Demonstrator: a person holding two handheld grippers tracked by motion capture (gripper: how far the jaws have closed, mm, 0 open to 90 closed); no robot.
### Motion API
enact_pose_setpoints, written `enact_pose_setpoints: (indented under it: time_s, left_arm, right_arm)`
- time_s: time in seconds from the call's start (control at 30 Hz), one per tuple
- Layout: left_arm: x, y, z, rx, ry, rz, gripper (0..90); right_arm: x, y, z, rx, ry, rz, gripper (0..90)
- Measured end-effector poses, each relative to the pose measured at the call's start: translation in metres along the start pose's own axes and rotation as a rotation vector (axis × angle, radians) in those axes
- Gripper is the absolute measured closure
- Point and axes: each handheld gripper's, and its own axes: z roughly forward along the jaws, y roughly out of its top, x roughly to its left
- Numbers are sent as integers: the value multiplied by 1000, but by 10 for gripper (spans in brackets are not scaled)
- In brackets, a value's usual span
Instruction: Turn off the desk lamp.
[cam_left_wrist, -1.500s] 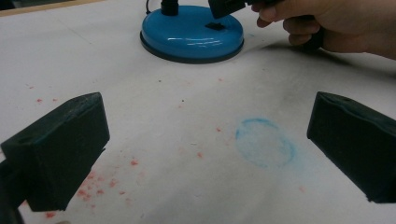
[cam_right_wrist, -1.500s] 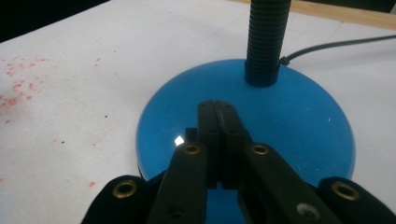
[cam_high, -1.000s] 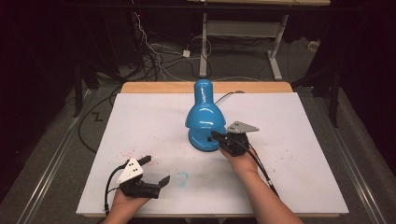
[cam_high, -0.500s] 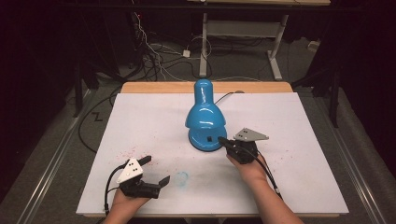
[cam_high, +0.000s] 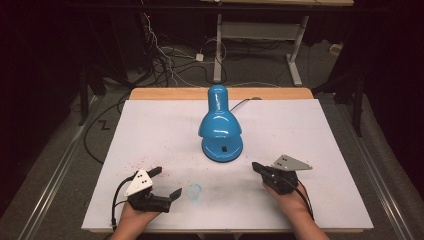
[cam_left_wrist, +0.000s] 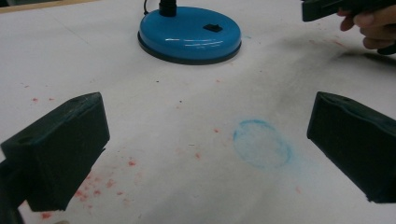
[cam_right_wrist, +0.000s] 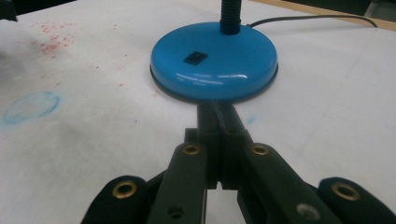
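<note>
The blue desk lamp (cam_high: 220, 127) stands at the middle of the white table (cam_high: 320, 130), toward the far edge, its cord running off behind. It looks rigid, glossy and probably slippery, with a heavy round base; I judge the ribbed black neck the best place to grip. The left gripper (cam_high: 161, 185) is wide open, near left. The right gripper (cam_high: 256, 167) is closed on nothing, near right, apart from the base. Free room lies on both sides.

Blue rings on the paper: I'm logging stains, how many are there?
1. A faint blue ring lies on the paper between the two hands, in front of the lamp. More may hide under the lamp.
</note>
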Motion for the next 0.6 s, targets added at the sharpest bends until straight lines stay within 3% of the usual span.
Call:
enact_pose_setpoints:
  time_s: [0.13, 0.23, 0.33, 0.4, 0.5, 0.6]
  left_arm:
    - [2, 0, -1, 16, 0, 21, 0]
    - [0, 0, 1, 5, -5, -12, 0]
    - [0, 0, 1, 10, -3, -12, 0]
    - [-1, 0, 1, -1, 0, -18, 0]
    - [3, 1, -1, 27, 11, 34, 0]
    - [0, 0, 1, 9, 2, -1, 0]
  right_arm:
    - [0, -11, -21, -1, -7, 4, 900]
    - [0, -20, -33, -7, -30, -4, 900]
    - [-1, -25, -34, -14, -35, 20, 900]
    - [-1, -25, -33, -5, -38, 27, 823]
    - [-3, -24, -31, 4, -23, 39, 697]
    - [-4, -25, -28, 32, -19, 39, 538]
